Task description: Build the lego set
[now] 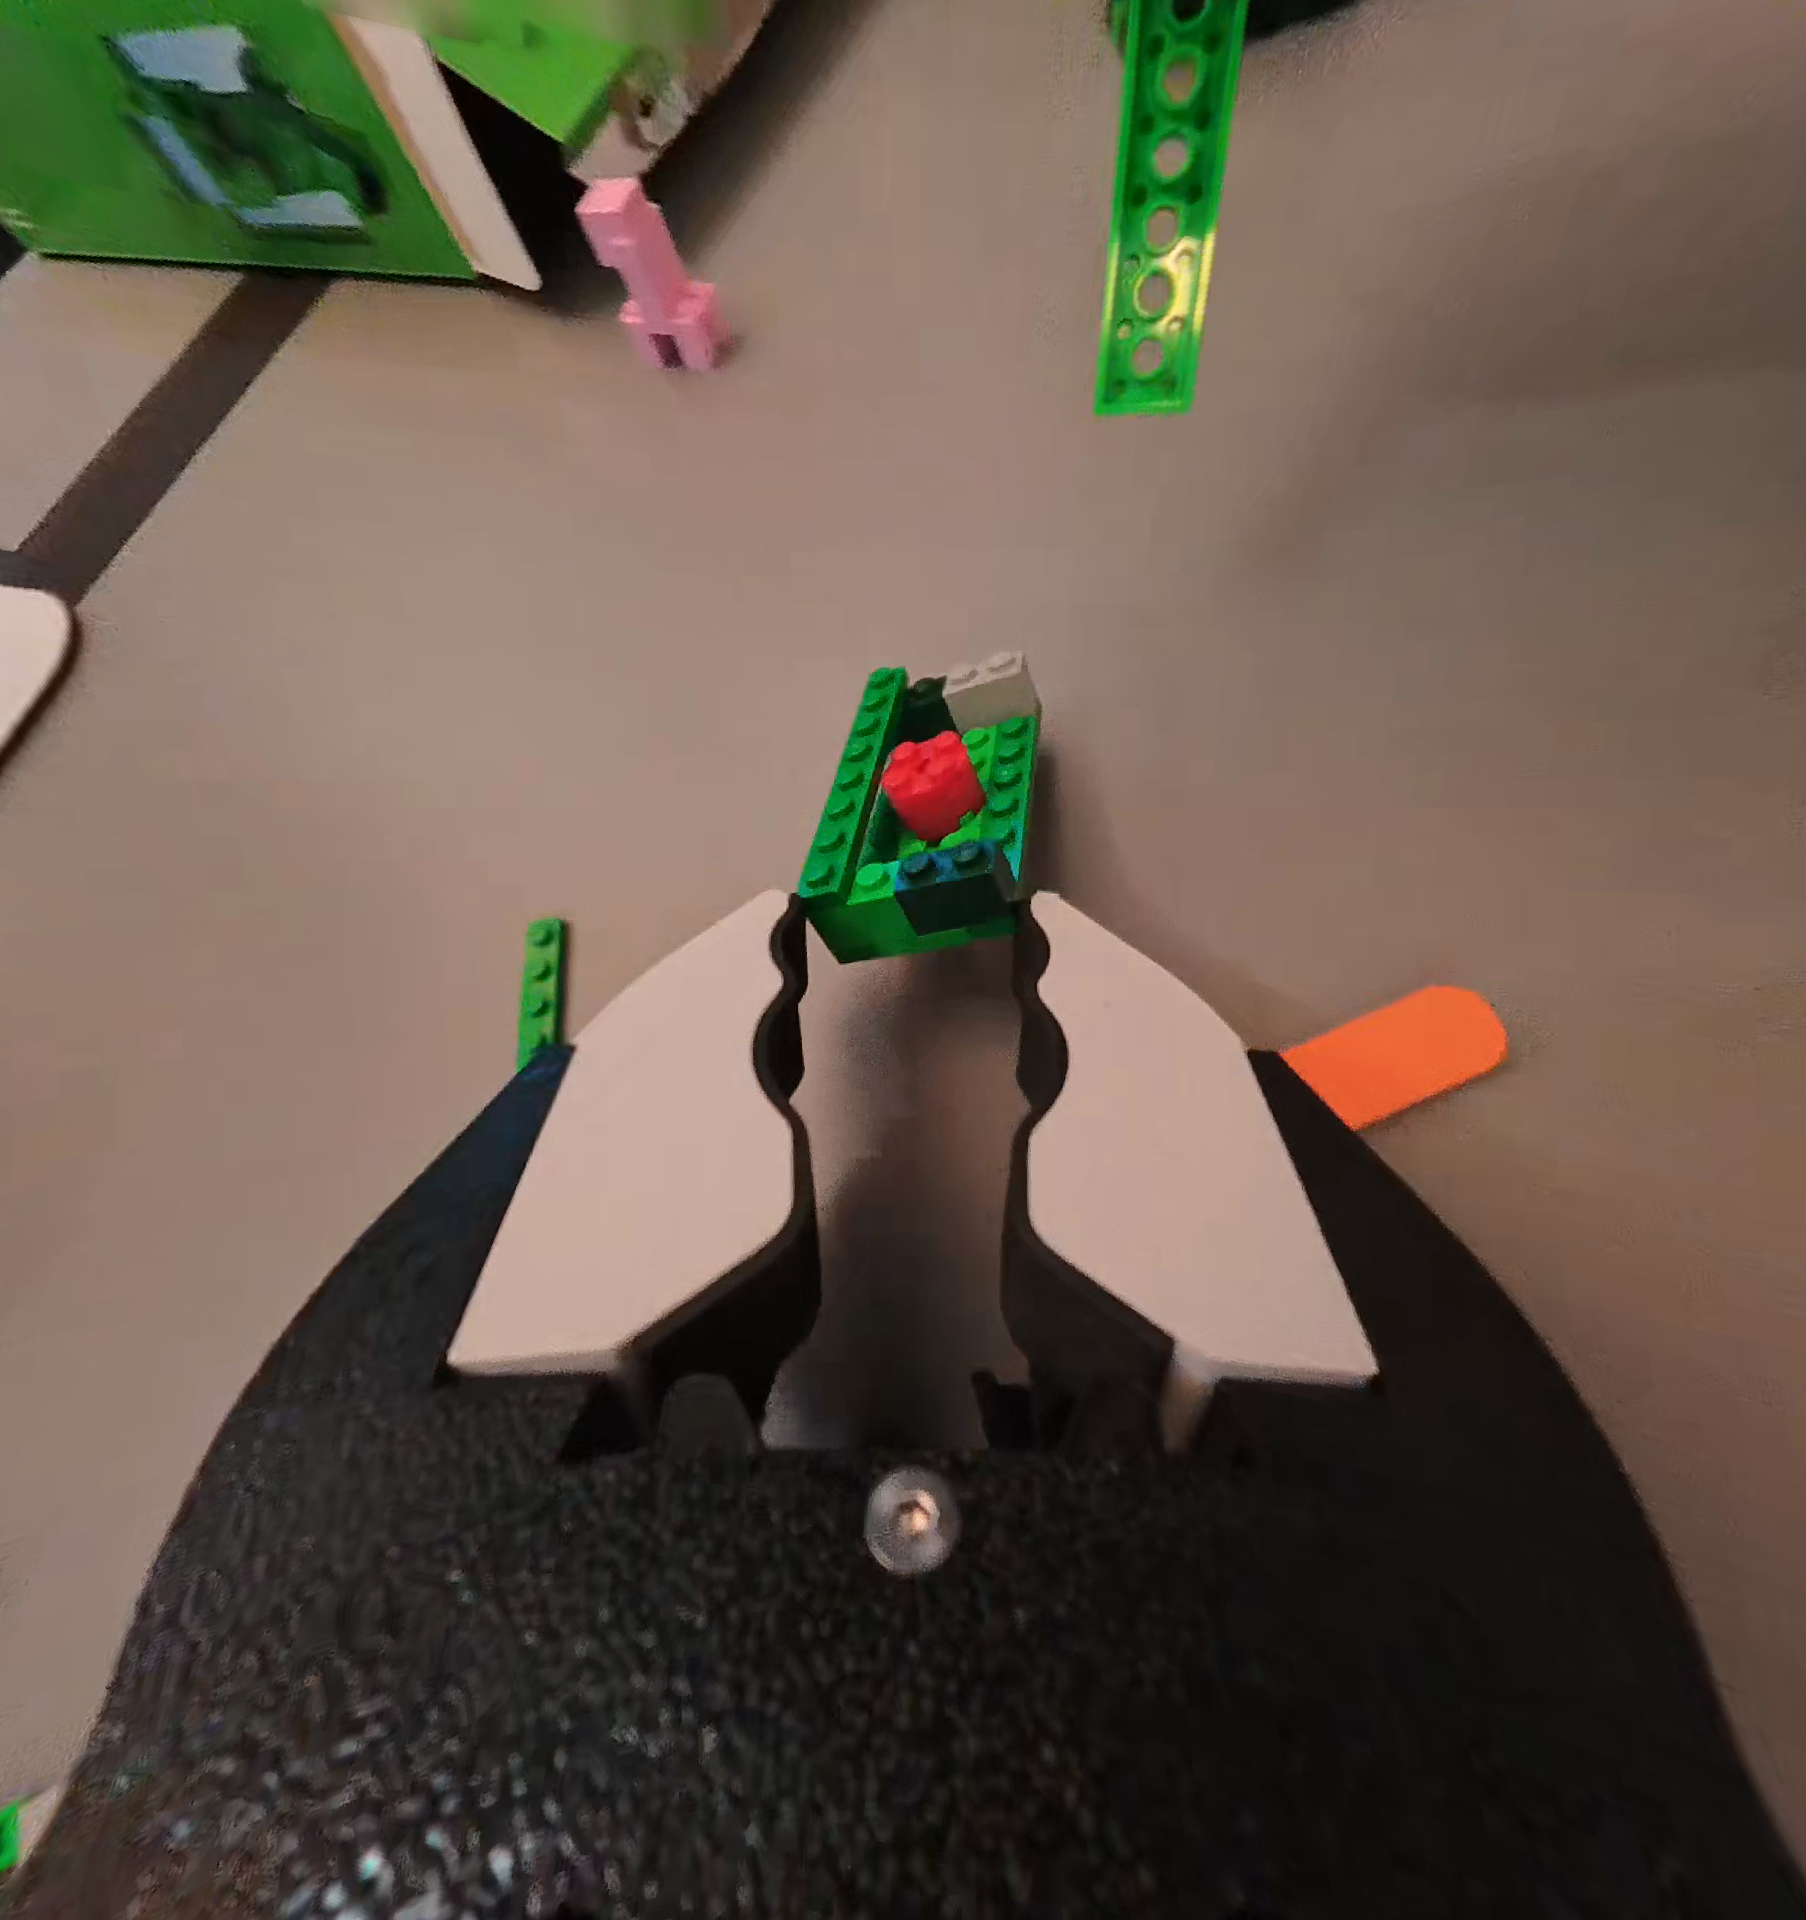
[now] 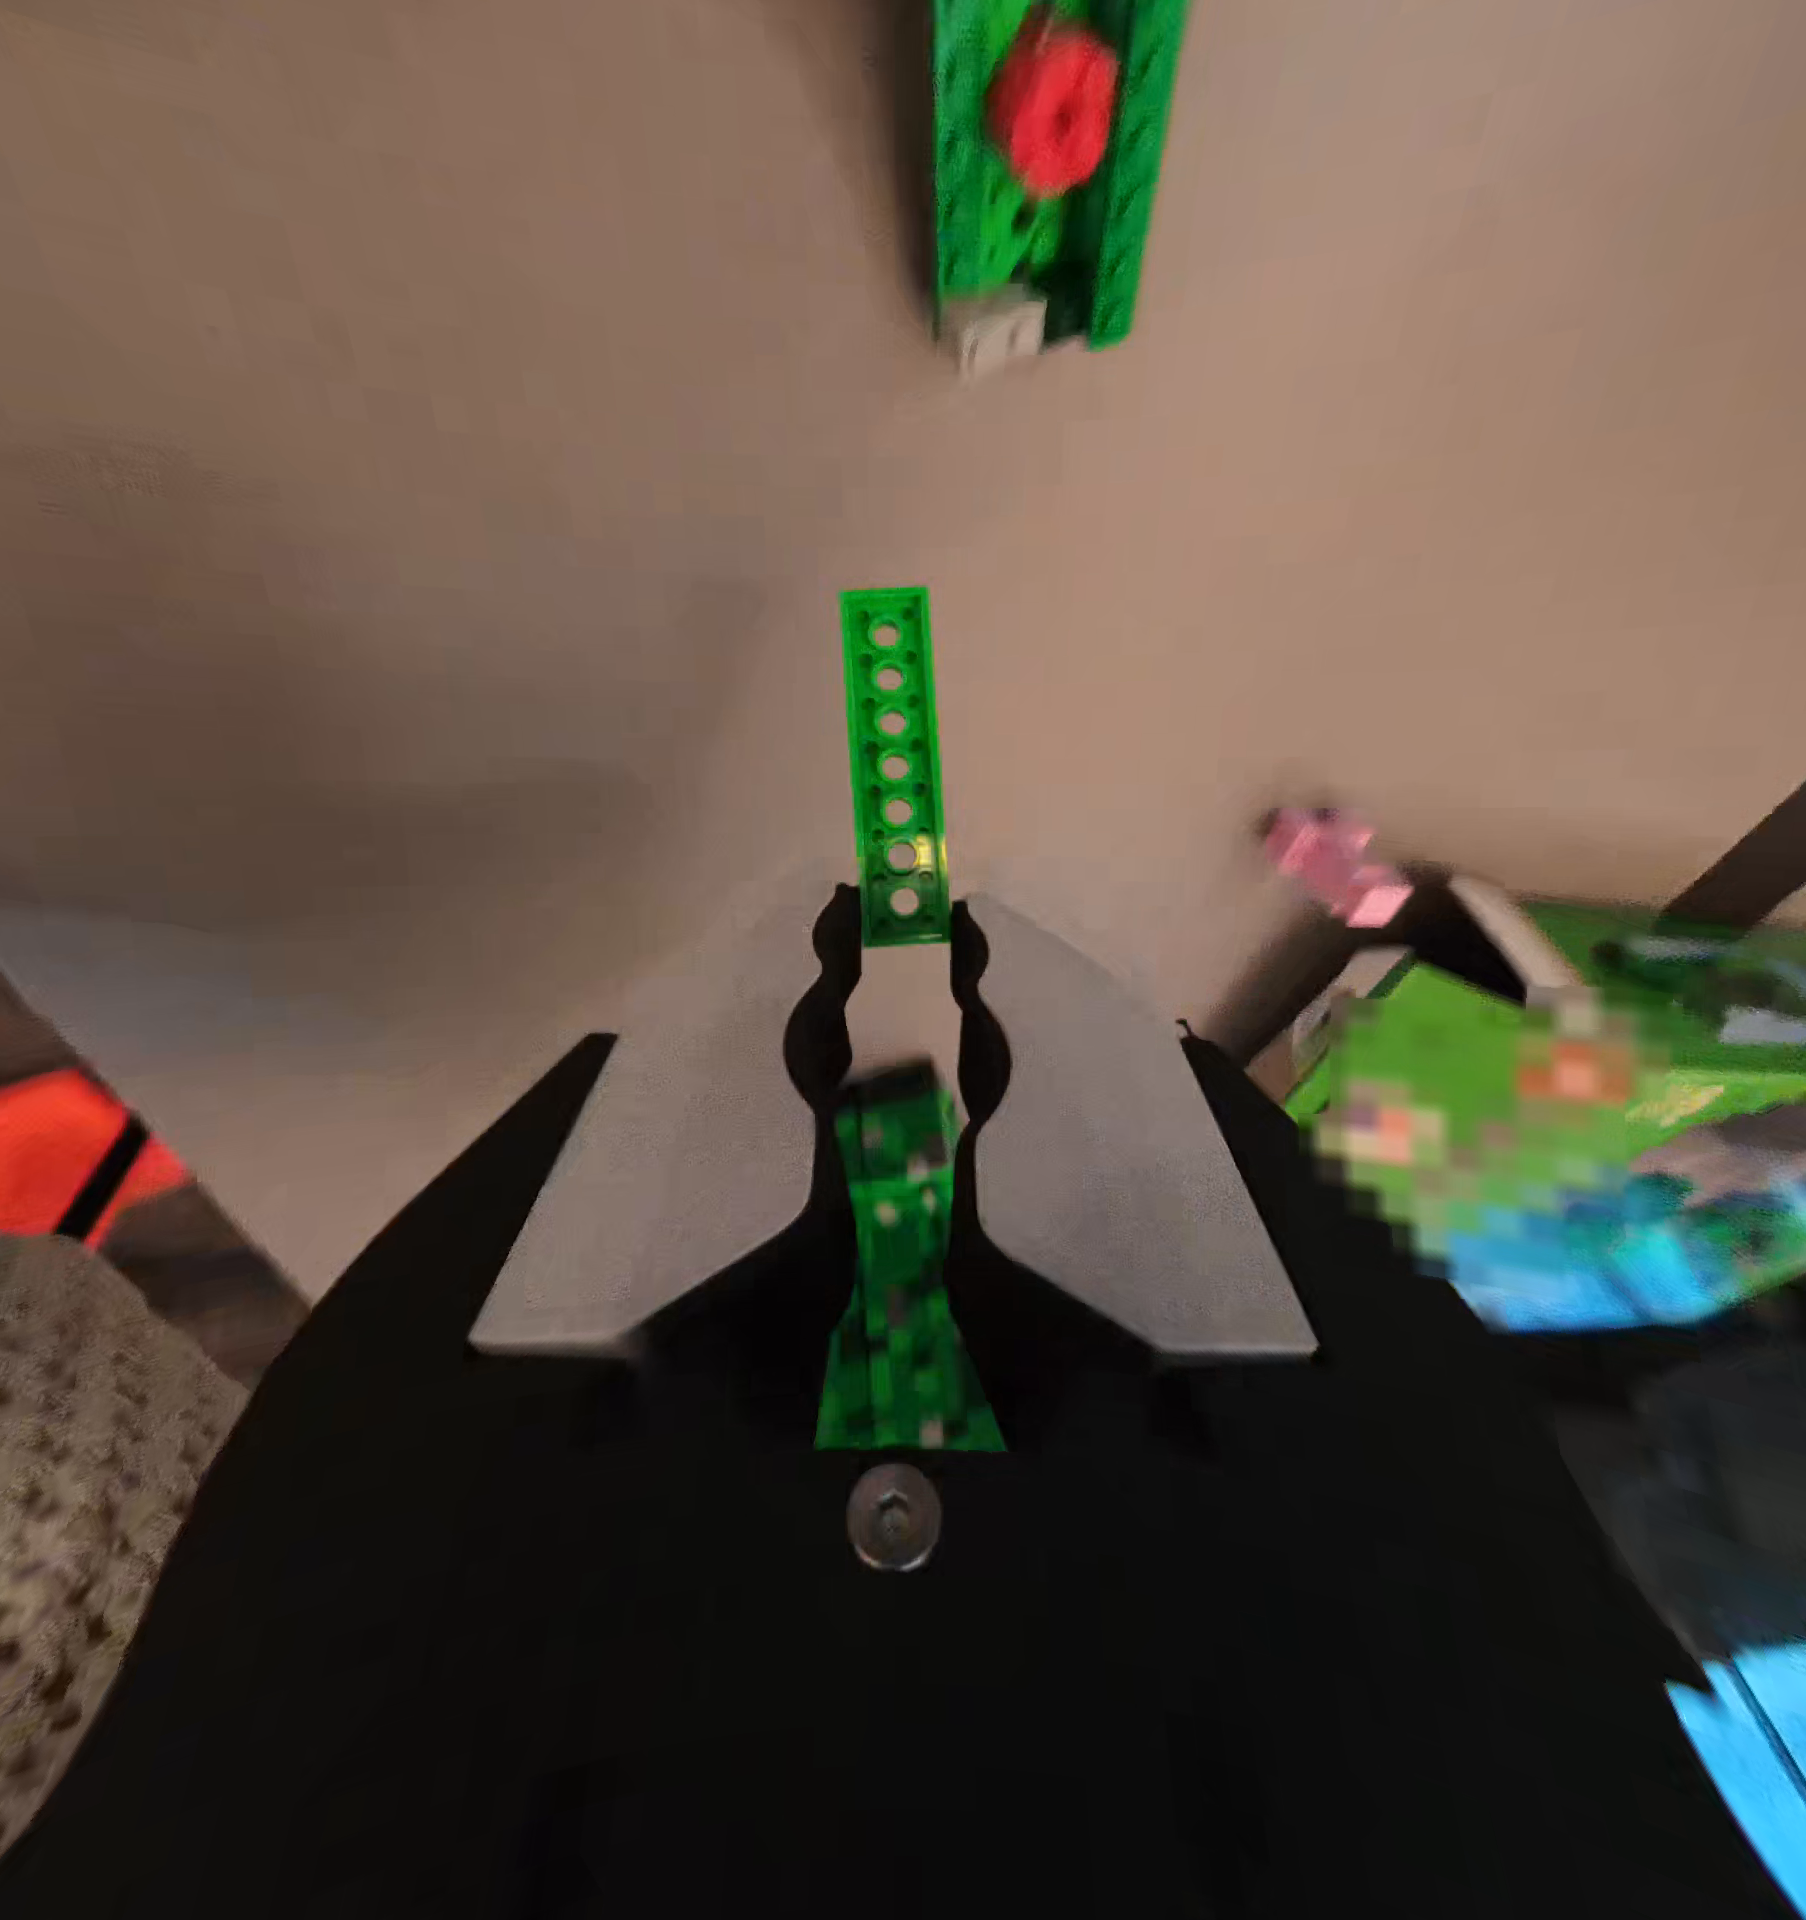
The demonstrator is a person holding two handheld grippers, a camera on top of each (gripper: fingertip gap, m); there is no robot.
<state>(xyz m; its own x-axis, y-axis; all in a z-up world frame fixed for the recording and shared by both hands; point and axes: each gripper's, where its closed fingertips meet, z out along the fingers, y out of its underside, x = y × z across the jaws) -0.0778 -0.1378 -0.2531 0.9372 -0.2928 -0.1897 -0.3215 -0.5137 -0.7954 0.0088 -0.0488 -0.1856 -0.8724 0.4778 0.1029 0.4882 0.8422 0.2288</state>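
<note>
A small green build (image 1: 925, 800) with a red brick (image 1: 932, 779), a grey brick and a dark blue brick on it sits in the middle of the left wrist view. My left gripper (image 1: 909, 920) is shut on its near end. The build also shows blurred at the top of the right wrist view (image 2: 1044, 177). My right gripper (image 2: 904, 925) is shut on one end of a long bright green plate (image 2: 894, 769), held underside up, pointing away. That plate shows at the top right of the left wrist view (image 1: 1169, 208).
A green set box (image 1: 203, 145) and a pink piece (image 1: 660, 275) lie at the far left; both show at the right of the right wrist view, box (image 2: 1605, 1091), pink piece (image 2: 1335, 862). A short green plate (image 1: 543, 987) and an orange strip (image 1: 1398, 1049) flank my left gripper.
</note>
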